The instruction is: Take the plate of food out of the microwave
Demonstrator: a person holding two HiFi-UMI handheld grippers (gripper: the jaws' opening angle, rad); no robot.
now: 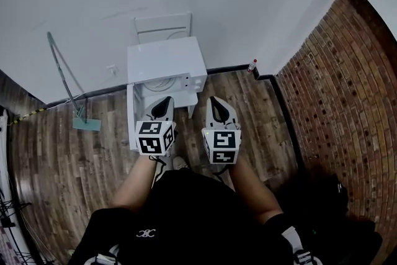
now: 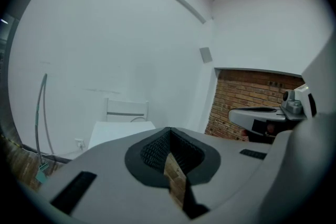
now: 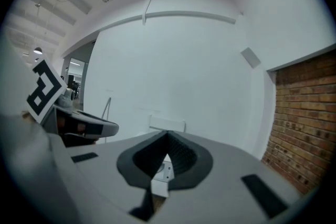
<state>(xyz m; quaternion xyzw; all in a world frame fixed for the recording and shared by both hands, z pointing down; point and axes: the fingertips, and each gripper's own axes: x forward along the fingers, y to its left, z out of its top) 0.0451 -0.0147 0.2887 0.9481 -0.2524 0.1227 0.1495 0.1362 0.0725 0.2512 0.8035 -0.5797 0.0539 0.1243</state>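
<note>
Right at the bottom of the head view you've got the person's dark top and both bare forearms reaching forward over the wooden floor (image 1: 68, 177). Each hand holds a gripper, and the two sit side by side, close but not touching. The left gripper (image 1: 166, 102) has its jaws clenched together with nothing in them. You can see that in its own view, where the ribbed pads meet at the tip and only floor shows through the gap below. Same deal with the right gripper (image 1: 215, 102): jaws closed, empty, with just a bit of white showing through the gap. Both tips point at the white microwave (image 1: 167, 59) just ahead, the left one just short of the opening. It sits on a small white bench (image 1: 186, 99), and its door (image 1: 131, 115) is swung wide open on the left side. Inside the cavity there's a pale round shape that looks like the plate (image 1: 165, 82), so it's in the microwave, though I honestly can't make out any food on it from up here. Behind the microwave a white chair (image 1: 163, 26) stands against the white wall. Off to the left a mop (image 1: 84, 123) leans on that wall, a small bottle (image 1: 252, 65) stands in the corner, and a brick wall (image 1: 341, 84) runs down the right.
</note>
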